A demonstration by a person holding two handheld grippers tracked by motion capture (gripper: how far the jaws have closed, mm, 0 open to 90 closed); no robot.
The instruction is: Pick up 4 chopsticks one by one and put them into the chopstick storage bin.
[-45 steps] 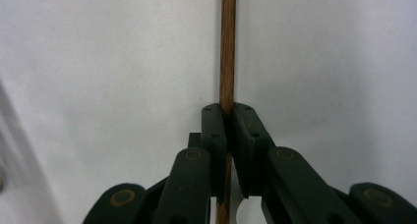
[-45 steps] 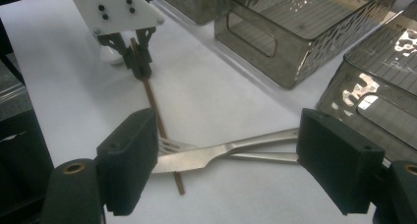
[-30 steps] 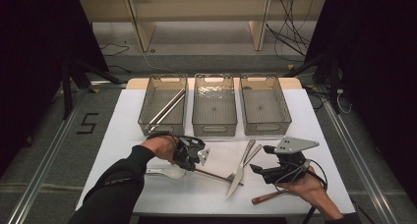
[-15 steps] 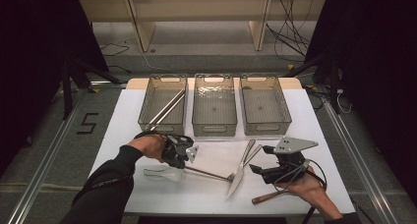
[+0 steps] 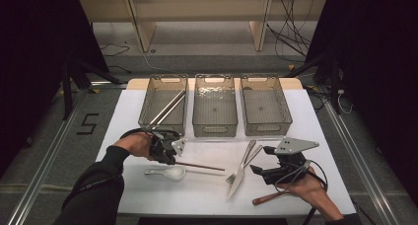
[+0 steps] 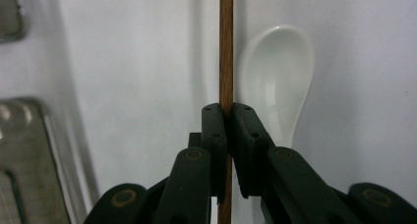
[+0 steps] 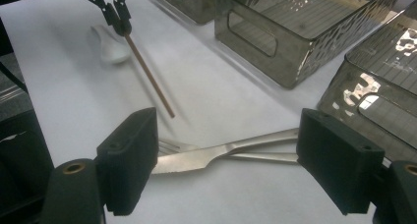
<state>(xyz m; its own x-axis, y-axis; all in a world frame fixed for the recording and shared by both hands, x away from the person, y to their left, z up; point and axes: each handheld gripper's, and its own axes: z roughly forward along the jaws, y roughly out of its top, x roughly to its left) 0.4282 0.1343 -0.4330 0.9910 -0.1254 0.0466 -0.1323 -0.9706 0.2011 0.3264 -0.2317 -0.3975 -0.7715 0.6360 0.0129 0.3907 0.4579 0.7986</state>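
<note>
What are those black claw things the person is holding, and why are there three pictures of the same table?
Those are grippers: hand-held pincers with two black jaws each. A person holds one in each hand, and there is no robot here. One picture comes from a camera high above the white table. The other two come from small cameras riding on the grippers, looking along their jaws.

The left gripper is pinched shut on a brown wooden chopstick, right beside a white spoon. The right gripper is wide open and holds nothing; a knife and a fork lie crossed in front of it.

At the back stand three clear bins. The left bin has metal chopsticks in it.
</note>
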